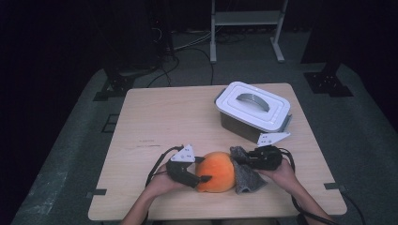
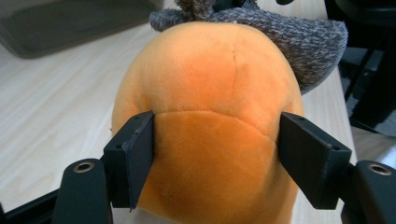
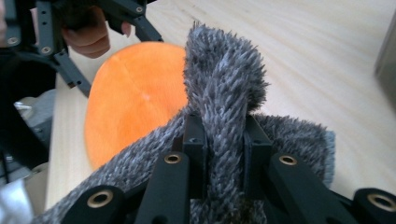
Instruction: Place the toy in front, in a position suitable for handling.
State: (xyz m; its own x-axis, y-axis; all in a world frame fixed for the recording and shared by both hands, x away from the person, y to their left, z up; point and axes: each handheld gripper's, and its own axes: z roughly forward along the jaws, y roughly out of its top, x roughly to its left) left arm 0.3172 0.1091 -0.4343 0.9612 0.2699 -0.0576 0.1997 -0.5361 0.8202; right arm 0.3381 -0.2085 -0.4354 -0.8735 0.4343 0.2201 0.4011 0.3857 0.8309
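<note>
both matte black two-jaw grippers, left [image 1: 202, 178] and right [image 1: 238, 158], carry grey three-cornered plates, brass-ringed screw holes and trailing black cables; forearms are bare, unsleeved.

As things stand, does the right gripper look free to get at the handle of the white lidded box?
Probably not yet: the right gripper is shut on the grey fuzzy cloth. The arched handle on the white lidded box lies unobstructed beyond.

Overhead view; two close tongs-mounted views
</note>
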